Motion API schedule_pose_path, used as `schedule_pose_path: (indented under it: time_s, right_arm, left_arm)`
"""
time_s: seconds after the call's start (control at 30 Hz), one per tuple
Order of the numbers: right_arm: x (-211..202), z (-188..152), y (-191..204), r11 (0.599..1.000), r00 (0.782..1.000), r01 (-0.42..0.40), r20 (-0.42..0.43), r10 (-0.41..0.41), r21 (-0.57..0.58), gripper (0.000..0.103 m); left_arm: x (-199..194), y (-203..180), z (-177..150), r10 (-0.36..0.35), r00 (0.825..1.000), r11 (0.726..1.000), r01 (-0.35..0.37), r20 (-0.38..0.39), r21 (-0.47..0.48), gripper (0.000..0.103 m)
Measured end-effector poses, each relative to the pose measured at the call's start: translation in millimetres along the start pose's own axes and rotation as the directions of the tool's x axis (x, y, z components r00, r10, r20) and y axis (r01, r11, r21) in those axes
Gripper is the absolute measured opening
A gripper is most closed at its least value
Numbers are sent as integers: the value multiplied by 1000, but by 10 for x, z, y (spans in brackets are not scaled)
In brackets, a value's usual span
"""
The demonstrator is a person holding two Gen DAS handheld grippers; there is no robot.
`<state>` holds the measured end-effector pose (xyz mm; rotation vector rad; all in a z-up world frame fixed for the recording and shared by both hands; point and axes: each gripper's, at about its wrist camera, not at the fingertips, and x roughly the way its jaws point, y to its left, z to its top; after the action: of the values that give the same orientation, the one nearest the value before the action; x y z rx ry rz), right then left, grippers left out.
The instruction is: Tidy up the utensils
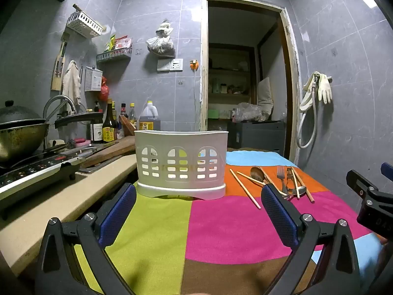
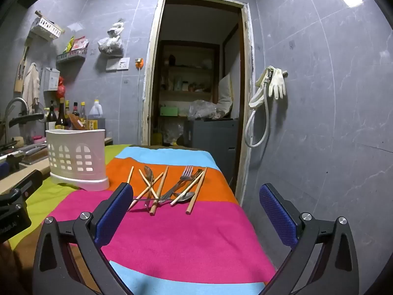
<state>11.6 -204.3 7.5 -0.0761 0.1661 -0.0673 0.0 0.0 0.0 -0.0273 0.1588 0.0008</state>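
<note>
A white slotted utensil holder (image 1: pixel 181 164) stands on the striped cloth, straight ahead of my left gripper (image 1: pixel 199 196), which is open and empty. It also shows in the right wrist view (image 2: pixel 77 158) at the left. A loose pile of utensils (image 2: pixel 169 186) lies on the orange and pink stripes: wooden chopsticks (image 2: pixel 196 188), a metal fork (image 2: pixel 183 178), a metal spoon (image 2: pixel 184 196) and a wooden spoon (image 1: pixel 257 173). My right gripper (image 2: pixel 196 196) is open and empty, just short of the pile. The right gripper's body (image 1: pixel 371 196) shows at the left view's right edge.
A colourful striped cloth (image 2: pixel 186 233) covers the table. To the left is a counter with a stove (image 1: pixel 36 172), a wok (image 1: pixel 19 137), a wooden board (image 1: pixel 110 151) and sauce bottles (image 1: pixel 109 125). A tiled wall (image 2: pixel 319 123) borders the table's right edge. An open doorway (image 2: pixel 196 86) lies beyond.
</note>
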Motion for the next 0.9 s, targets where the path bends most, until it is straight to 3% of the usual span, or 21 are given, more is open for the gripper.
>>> schedule_pose_path:
  time_s: [0.9]
  right_arm:
    - [53, -26, 64, 1000, 1000, 2, -14, -2, -1, 103]
  left_arm:
    - [-1, -1, 0, 4, 1000, 1000, -4, -3, 5, 100]
